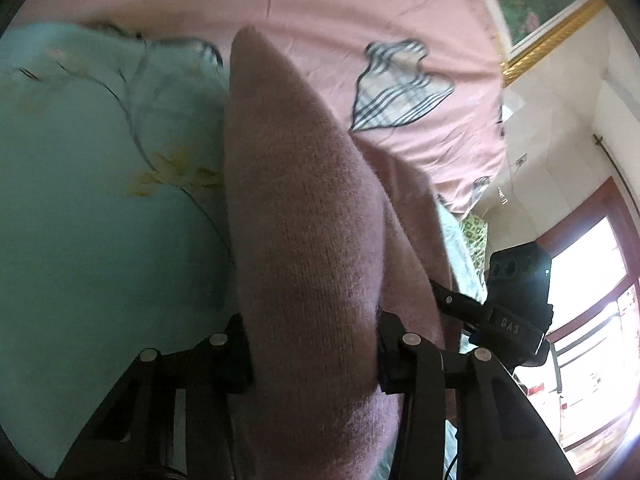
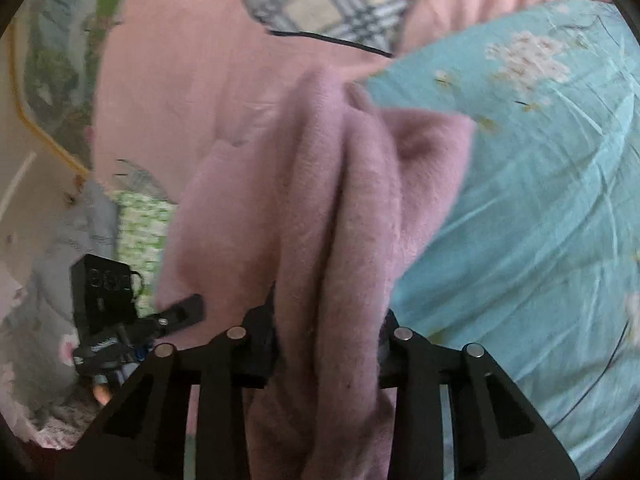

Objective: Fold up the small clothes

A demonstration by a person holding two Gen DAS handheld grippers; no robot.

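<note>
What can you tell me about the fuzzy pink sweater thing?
The pink knit garment looks soft and fuzzy, like wool, in a dusty mauve. It is bunched into long folds and lifted off the bed. The left hand-held gripper pinches one part and the right hand-held gripper pinches another. Behind it lie a turquoise flowered sheet and a pink quilt.

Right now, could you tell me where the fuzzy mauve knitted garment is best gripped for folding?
Along its near edge, from the person's side. The fuzzy mauve knitted garment bunches thickly between the left gripper and right gripper there, so both look pinched on it.
</note>
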